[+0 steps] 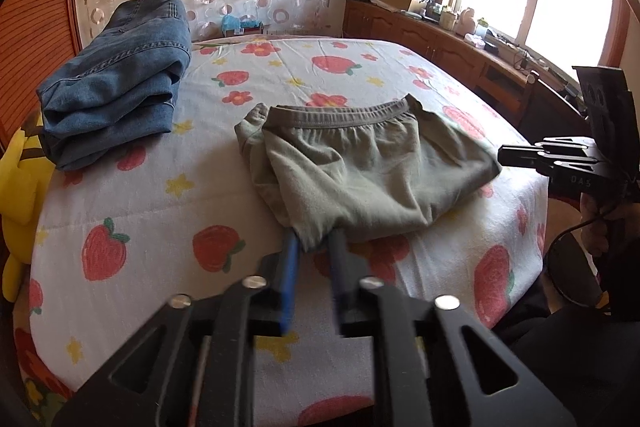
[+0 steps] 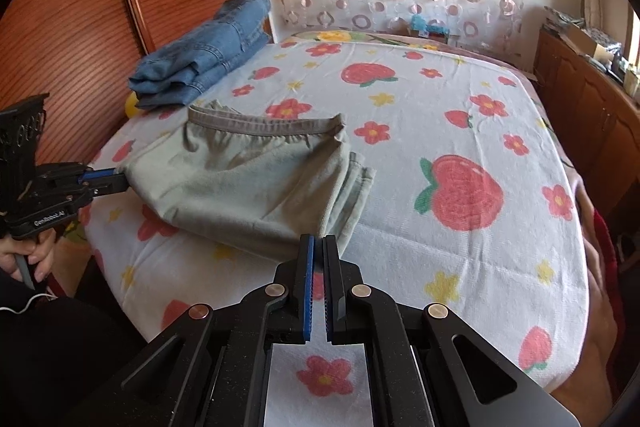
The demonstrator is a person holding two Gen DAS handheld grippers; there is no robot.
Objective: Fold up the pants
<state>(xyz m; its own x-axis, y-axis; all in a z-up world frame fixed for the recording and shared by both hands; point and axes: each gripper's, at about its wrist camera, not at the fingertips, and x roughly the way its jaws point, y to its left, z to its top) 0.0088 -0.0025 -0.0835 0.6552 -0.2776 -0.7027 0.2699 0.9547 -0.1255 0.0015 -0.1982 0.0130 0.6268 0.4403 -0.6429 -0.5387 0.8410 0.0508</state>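
The folded olive-green soft-knit pants (image 1: 360,163) lie near the front edge of the bed (image 2: 460,107), on a white towel-textured cover printed with red strawberries, flowers and yellow stars. Their ribbed elastic waistband (image 1: 340,115) curves along the far side, gathered into small pleats; the cloth below it is matte and loosely creased, with layered edges stacked at one side.

The left gripper (image 1: 316,247), black with blue ridged pads, has its fingers parted, a corner of the pants lying between them; whether the pads still touch the cloth is hard to tell, since the fabric covers the tips. The right gripper (image 2: 319,241) is clenched, pads together, at the pants' near corner without clearly pinching it.

A folded stack of blue denim jeans (image 1: 116,79) sits well apart, beside the slatted wooden headboard (image 2: 80,27).
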